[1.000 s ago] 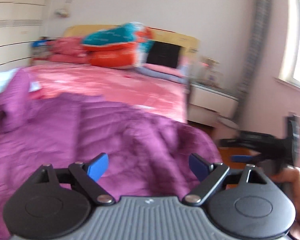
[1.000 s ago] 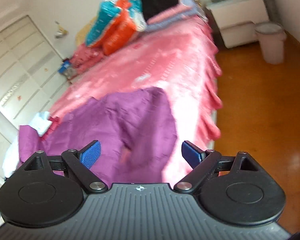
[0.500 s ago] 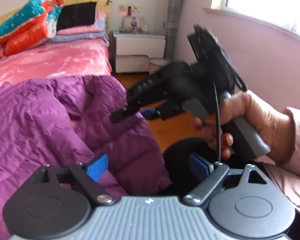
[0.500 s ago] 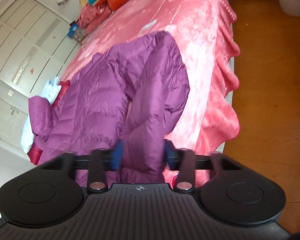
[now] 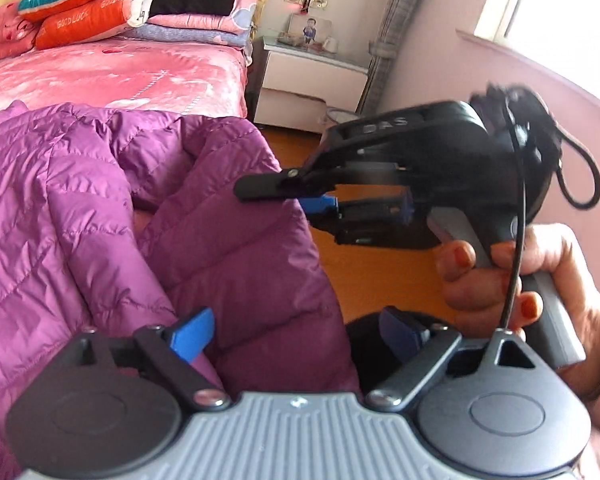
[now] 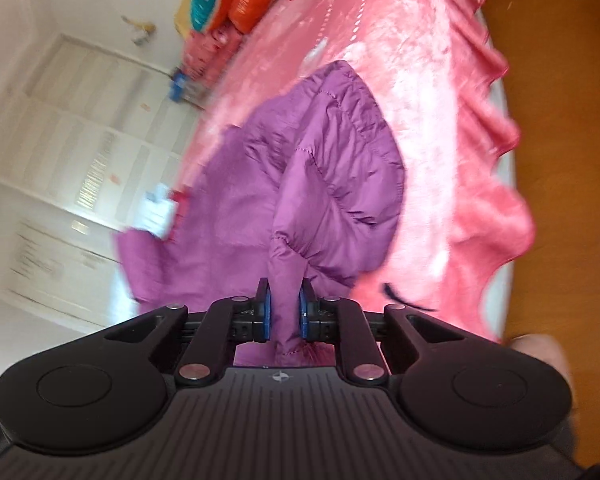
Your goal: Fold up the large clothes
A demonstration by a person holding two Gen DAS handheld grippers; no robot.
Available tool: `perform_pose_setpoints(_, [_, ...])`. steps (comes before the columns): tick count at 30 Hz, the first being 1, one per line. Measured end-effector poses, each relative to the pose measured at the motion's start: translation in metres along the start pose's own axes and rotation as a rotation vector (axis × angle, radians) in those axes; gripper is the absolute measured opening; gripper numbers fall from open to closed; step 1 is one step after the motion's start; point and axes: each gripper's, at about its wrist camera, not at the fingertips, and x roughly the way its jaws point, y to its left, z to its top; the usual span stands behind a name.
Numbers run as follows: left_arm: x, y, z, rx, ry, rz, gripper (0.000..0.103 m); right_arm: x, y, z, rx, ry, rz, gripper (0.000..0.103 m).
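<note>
A purple quilted down jacket (image 5: 100,208) lies spread on a pink bed (image 5: 112,76). My right gripper (image 6: 285,312) is shut on a fold of the jacket (image 6: 300,184) near the bed's edge and lifts it a little. It also shows in the left wrist view (image 5: 316,204), held in a hand at the jacket's right edge. My left gripper (image 5: 296,330) is open, low over the jacket's near right part, with fabric between its blue pads (image 5: 192,330).
Pillows and folded bedding (image 5: 112,0) are stacked at the head of the bed. A white nightstand (image 5: 308,76) and a bin stand to the right on the orange wooden floor (image 5: 380,268). White wardrobe doors (image 6: 80,152) line the far side.
My right gripper has closed on the jacket's edge and pulled it up. My left gripper has swung right and now faces the right gripper, staying open.
</note>
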Motion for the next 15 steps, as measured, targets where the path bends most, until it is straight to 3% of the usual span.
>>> perform_pose_setpoints(2, [-0.002, -0.003, 0.001, 0.015, -0.015, 0.002, 0.083, -0.004, -0.007, 0.003, 0.046, -0.007, 0.083, 0.017])
perform_pose_setpoints(5, [-0.004, -0.007, 0.0, 0.055, -0.033, 0.014, 0.085, -0.008, -0.014, 0.006, 0.098, -0.016, 0.189, 0.017])
perform_pose_setpoints(11, [-0.007, -0.011, -0.001, 0.093, -0.029, 0.113, 0.085, -0.003, -0.012, 0.011, 0.123, 0.006, 0.264, 0.017])
perform_pose_setpoints(12, [-0.006, -0.01, -0.001, 0.089, -0.021, 0.124, 0.083, -0.002, -0.011, 0.011, 0.126, 0.008, 0.272, 0.017])
perform_pose_setpoints(15, [-0.003, -0.007, 0.001, 0.064, 0.007, 0.142, 0.062, 0.0, -0.007, 0.011, 0.116, 0.018, 0.269, 0.017])
